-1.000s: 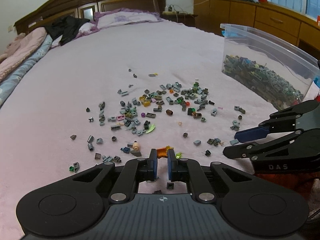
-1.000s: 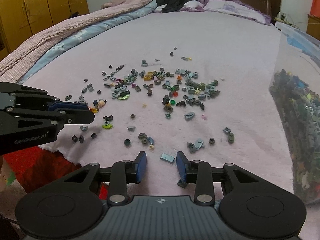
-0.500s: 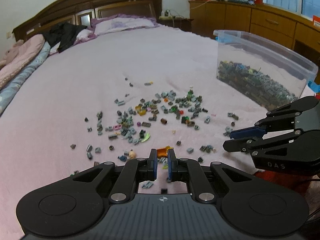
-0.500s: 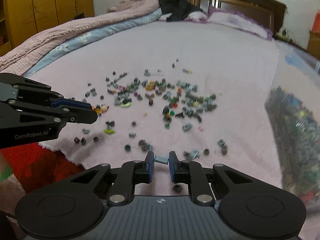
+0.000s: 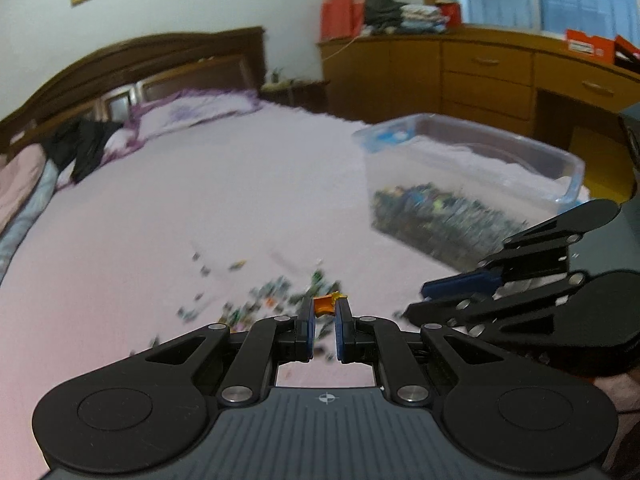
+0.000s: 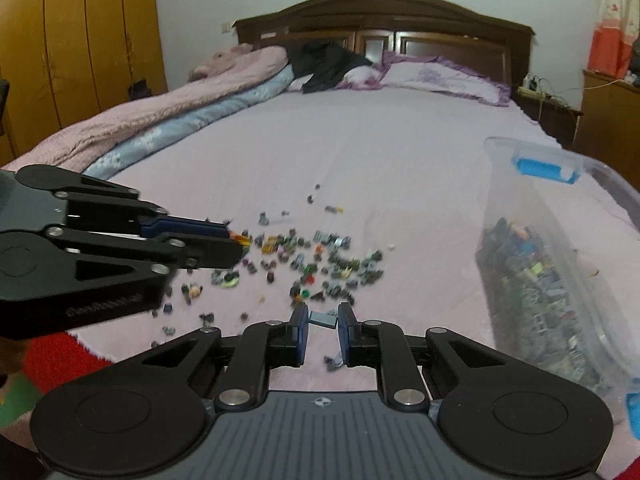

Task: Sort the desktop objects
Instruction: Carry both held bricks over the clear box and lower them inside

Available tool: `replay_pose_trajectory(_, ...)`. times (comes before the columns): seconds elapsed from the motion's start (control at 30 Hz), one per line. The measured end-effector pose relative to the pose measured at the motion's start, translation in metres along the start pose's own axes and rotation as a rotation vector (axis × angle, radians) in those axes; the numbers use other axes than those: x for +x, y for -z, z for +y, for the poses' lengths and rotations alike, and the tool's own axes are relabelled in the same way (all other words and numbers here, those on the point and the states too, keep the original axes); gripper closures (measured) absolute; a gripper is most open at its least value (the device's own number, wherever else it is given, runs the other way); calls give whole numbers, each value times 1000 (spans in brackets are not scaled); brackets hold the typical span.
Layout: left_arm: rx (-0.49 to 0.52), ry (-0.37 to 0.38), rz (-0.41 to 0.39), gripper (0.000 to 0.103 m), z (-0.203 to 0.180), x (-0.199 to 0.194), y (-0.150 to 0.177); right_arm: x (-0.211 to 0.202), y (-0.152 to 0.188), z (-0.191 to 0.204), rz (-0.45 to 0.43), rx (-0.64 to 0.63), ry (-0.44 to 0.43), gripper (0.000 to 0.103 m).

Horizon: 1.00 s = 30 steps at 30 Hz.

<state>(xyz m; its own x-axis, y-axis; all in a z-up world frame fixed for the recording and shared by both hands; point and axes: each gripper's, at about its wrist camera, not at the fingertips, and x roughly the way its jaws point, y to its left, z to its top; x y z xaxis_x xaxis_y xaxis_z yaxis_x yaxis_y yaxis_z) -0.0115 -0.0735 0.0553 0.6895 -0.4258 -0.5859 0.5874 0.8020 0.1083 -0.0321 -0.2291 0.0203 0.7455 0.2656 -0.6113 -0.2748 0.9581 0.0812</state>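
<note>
Each claw is clenched on one piece, the left gripper (image 5: 324, 311) on an orange piece (image 5: 323, 305) and the right gripper (image 6: 323, 322) on a grey plate (image 6: 322, 319), lifted clear of the bed (image 6: 400, 152) (presumably for the clear bin (image 6: 540, 264) at its right edge).

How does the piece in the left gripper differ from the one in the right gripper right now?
The left gripper pinches a small orange curved piece with a yellow bit at its tip; the right gripper pinches a flat grey-blue plate. The orange piece is chunky, while the plate is thin and spans the gap. Both are clamped at the fingertips, lifted off the pink bedspread.
</note>
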Motion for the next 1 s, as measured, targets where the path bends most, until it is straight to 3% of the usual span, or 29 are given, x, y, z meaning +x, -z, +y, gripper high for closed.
replay_pose_trajectory(0.43, 48, 94, -71, 91, -37, 33, -57, -32, -16, -41, -104, 75, 100, 86)
replay_pose_trajectory(1.0, 81, 217, -97, 91, -85, 71, -102, -71, -13, -125, -205, 202, 296, 86)
